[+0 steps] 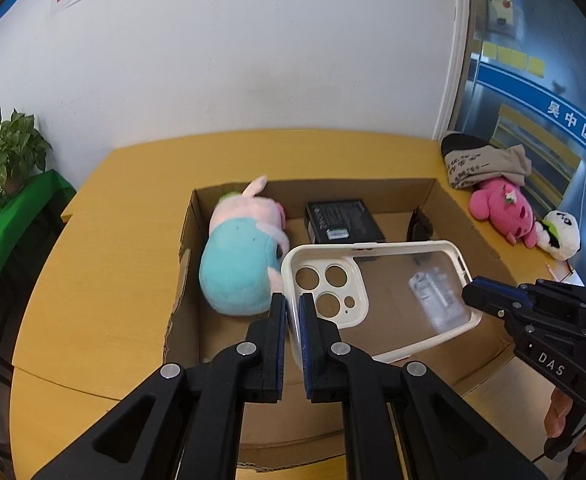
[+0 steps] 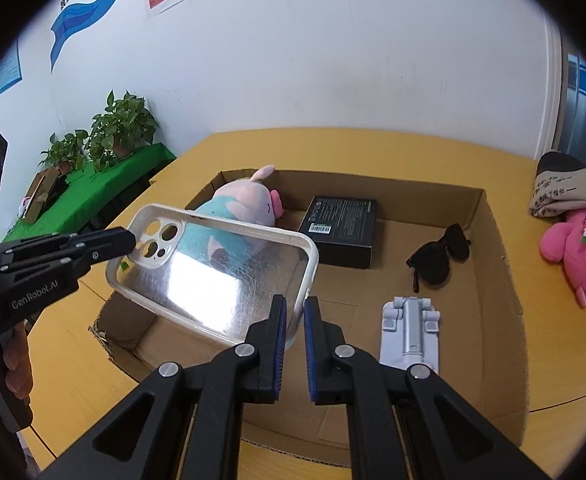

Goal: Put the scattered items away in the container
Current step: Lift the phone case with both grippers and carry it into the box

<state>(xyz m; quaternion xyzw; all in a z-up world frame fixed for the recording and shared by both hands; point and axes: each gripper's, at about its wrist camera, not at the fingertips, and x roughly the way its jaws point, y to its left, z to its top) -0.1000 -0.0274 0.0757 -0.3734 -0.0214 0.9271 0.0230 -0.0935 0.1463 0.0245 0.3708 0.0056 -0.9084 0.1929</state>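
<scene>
I have the phone case (image 1: 377,288) pinched at both ends and hanging over the open cardboard box (image 1: 469,216). My left gripper (image 1: 291,312) is clamped narrow on the rim at the camera-cutout end, and my right gripper (image 2: 294,316) is clamped just as narrow on the rim at the opposite end.

What worries me is the release. Each grip is only on a thin, slick edge, so if one pair of jaws lets go before the other, I judge the case would swing from the remaining pinch and could twist out or drop crooked. Pulling my hands apart would bend the soft frame or strip it out of a grip. Directly below sit hard things, so a high drop could land it on the grey phone stand (image 2: 411,332) or send it bouncing toward the box's low torn near edge.

Inside the box lie a pink and blue plush (image 1: 241,256) against the left wall, a black carton (image 1: 343,222) at the back, dark sunglasses (image 2: 441,254) to the right, and the stand near the front. Outside it, on the yellow table (image 1: 105,272), a pink plush (image 1: 501,210), a panda toy (image 1: 559,234) and a bundle of cloth (image 1: 485,162) are not yet put away
</scene>
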